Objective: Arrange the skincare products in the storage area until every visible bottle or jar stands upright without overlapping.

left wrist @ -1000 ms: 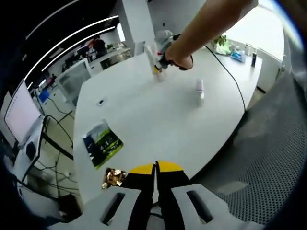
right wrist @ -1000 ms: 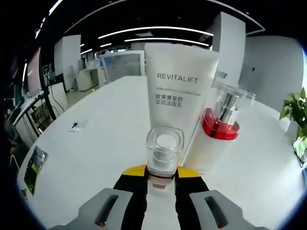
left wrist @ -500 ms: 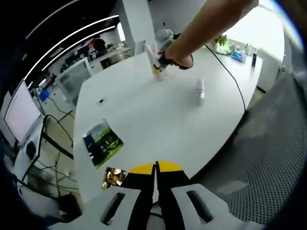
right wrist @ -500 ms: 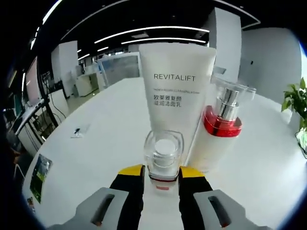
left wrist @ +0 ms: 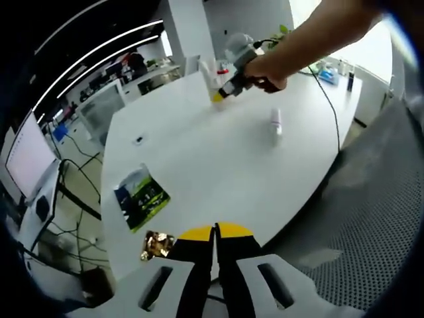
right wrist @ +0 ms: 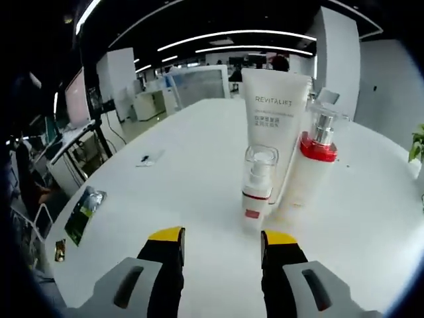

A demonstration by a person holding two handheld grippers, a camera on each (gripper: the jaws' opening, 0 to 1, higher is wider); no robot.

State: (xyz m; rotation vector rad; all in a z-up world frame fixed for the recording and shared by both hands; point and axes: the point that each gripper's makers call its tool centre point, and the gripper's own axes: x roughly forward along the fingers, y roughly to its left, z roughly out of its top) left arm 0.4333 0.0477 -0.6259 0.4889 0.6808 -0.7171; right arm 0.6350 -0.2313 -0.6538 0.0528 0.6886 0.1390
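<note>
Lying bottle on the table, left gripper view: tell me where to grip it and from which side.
Take the lying bottle around mid-body, probably from above, jaws across its narrow width. It lies flat on the white table with bare surface along both long sides, so the jaws can drop beside it. Which end holds the cap is too small to tell.

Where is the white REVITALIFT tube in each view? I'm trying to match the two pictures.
Left gripper view: the REVITALIFT tube stands far off at upper centre, beside the right gripper.
Right gripper view: the tube stands upright right of centre, behind the small clear-capped bottle.
Shared landmark: the green leaflet near the table edge.
</note>
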